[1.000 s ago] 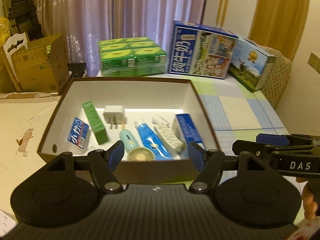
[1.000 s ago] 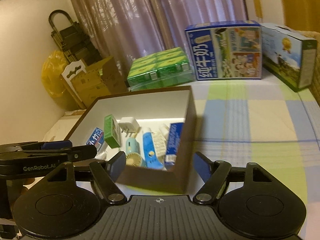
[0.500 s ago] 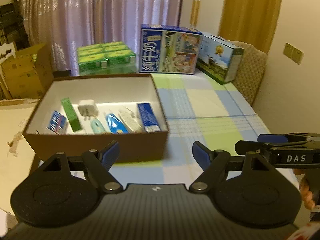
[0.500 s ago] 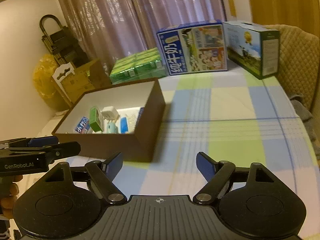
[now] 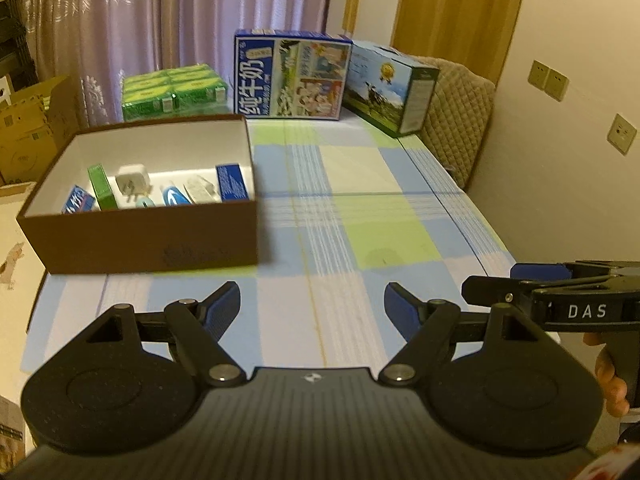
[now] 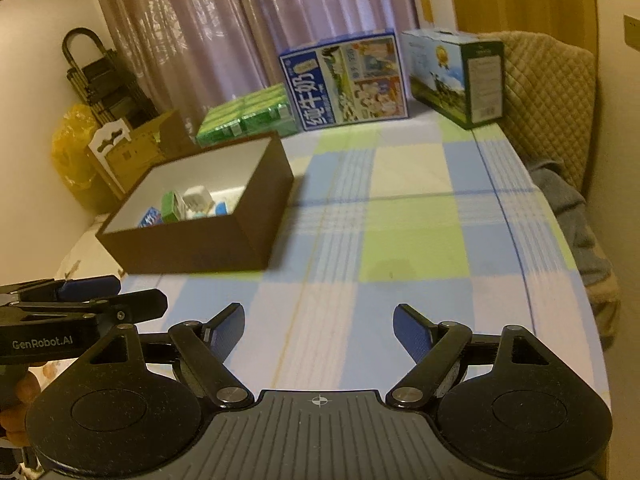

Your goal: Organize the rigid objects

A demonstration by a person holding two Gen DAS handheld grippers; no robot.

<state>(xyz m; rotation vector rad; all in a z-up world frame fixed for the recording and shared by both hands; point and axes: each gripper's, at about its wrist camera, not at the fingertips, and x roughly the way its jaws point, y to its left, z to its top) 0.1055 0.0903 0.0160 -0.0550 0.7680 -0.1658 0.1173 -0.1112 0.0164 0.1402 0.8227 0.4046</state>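
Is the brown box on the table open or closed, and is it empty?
Open and not empty. The brown box has no lid on it, and small items such as a white plug lie on its white floor.

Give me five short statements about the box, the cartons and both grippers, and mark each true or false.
1. The brown box holds several small items. True.
2. The left gripper grips a charger. False: nothing is between its fingers.
3. The white charger lies inside the box. True.
4. The green cartons sit inside the box. False: they stand behind it on the table.
5. The right gripper is shut. False: it is open and empty.
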